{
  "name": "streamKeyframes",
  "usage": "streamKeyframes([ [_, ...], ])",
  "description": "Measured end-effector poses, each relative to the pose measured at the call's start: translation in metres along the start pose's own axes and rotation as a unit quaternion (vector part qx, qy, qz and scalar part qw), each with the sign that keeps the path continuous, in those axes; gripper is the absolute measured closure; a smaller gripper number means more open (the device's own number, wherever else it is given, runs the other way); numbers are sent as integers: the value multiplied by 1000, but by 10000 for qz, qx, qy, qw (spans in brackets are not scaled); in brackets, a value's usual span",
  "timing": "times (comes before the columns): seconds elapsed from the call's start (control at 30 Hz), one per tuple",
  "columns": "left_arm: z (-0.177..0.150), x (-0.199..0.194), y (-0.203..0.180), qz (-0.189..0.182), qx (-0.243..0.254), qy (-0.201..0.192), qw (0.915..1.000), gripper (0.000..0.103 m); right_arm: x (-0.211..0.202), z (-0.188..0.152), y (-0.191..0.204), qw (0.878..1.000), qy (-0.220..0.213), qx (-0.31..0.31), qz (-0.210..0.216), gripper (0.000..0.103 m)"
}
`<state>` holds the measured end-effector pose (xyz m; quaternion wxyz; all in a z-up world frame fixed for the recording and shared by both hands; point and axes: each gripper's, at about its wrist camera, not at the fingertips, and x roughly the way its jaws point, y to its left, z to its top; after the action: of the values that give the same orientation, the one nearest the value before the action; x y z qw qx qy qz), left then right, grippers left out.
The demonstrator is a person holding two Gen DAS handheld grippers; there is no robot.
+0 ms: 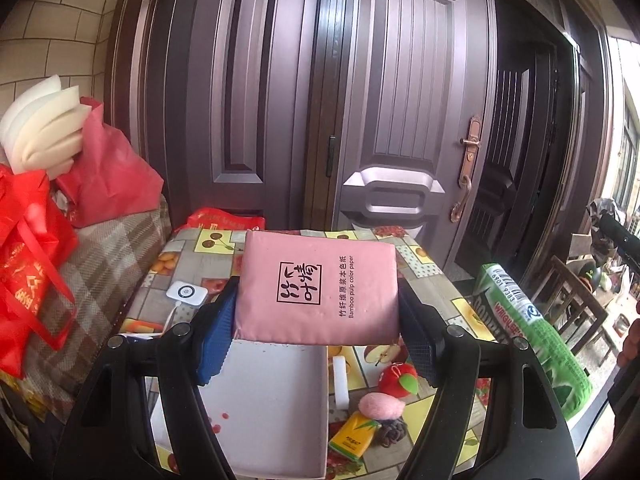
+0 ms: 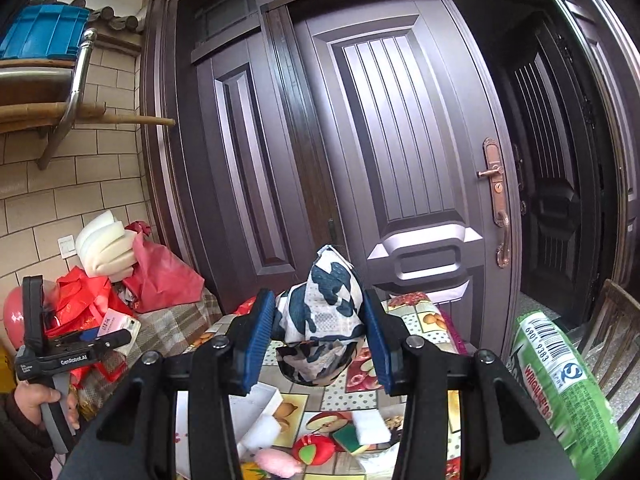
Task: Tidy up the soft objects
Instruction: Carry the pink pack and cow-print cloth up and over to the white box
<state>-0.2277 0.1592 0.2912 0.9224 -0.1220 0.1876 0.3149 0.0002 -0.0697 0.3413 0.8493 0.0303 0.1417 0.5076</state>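
My left gripper [image 1: 316, 336] is shut on a pink tissue pack [image 1: 318, 290] printed "Bamboo pulp color paper" and holds it above a white box [image 1: 276, 412] on the table. My right gripper [image 2: 318, 344] is shut on a bunched navy-and-white patterned cloth [image 2: 322, 316], held up above the table. The left gripper with its pink pack also shows at the left of the right wrist view [image 2: 104, 334]. On the table lie a red plush apple [image 1: 398, 380], a pink plush [image 1: 378, 406], a white sponge [image 1: 342, 382] and a yellow tissue pack [image 1: 354, 436].
A fruit-patterned tablecloth [image 1: 208, 248] covers the table. A green Wrigley's pillow [image 1: 536, 336] stands at the right edge. Red bags [image 1: 108, 176] and foam pieces [image 1: 44, 128] pile on a plaid seat at left. Dark brown doors [image 1: 400, 92] rise behind. A white device [image 1: 186, 292] lies at the left.
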Motion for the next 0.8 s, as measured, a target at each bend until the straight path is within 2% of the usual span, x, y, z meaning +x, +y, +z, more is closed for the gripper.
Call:
streamKeyframes([
  [0.27,-1,-1,15,-118,6,2,9999,29,3,-3,17,10000,-26,-13,23,59],
  [0.8,-5,8,39,-91,-71,79,9999,29,34,-9,53,9991,207,-74,364,58],
])
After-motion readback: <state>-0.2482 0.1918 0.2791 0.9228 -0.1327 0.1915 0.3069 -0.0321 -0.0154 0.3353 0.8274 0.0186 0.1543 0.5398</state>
